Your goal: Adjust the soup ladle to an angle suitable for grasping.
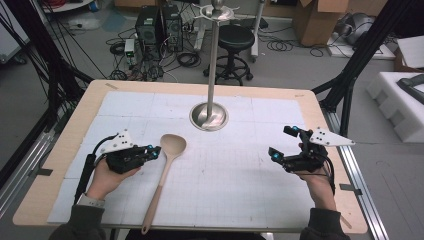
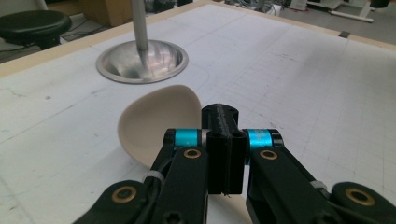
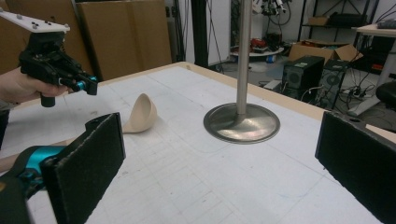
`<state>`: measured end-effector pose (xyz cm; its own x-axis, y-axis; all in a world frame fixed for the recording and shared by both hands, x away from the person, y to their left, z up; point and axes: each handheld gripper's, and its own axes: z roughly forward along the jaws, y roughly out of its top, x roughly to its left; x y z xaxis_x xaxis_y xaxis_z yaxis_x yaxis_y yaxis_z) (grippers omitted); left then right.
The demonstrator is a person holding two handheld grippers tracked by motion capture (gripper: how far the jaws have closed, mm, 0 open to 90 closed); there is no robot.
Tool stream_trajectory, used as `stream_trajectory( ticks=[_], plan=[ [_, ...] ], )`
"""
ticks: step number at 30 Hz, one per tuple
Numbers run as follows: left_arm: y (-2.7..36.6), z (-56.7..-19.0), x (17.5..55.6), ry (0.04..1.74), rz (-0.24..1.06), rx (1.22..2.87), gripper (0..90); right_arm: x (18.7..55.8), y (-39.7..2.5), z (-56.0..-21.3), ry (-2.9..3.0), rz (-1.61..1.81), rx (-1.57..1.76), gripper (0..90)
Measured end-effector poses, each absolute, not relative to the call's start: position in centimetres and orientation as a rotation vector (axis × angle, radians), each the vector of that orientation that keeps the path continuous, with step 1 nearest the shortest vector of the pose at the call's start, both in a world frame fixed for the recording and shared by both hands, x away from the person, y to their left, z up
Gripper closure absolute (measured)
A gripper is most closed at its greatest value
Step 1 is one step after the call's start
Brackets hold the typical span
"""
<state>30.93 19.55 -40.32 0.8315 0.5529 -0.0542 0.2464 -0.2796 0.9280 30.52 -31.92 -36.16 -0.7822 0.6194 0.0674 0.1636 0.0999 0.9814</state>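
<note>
Beside the closed left tool (image 1: 154,152) lies a wooden spoon (image 1: 165,170).

In front of me is a wooden table (image 1: 65,150) covered by a white gridded mat (image 1: 235,170). Near its far middle stands a metal stand (image 1: 214,60), a round base with an upright pole. Beyond the table, on the grey floor, I see a black stool (image 1: 235,40), two black computer towers (image 1: 159,25) amid tangled cables, cardboard boxes (image 1: 320,20), and white foam blocks (image 1: 400,107) at right.
</note>
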Motion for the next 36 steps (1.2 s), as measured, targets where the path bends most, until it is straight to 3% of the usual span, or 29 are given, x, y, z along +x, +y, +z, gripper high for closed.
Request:
stream_trajectory(
  ticks=[14, 36],
  plan=[
    [15.7, -42.5, 32.5, 0.588, 0.268, 1.99, 89.9, 30.5, -32.1, -36.2, 2.019, 1.731, 0.775, 0.4],
    [14.5, -44.1, 33.1, 0.617, 0.236, 2.127, 89.9, 30.5, -32.1, -36.5, 2.023, 1.731, 0.783, 0.4]
  ],
)
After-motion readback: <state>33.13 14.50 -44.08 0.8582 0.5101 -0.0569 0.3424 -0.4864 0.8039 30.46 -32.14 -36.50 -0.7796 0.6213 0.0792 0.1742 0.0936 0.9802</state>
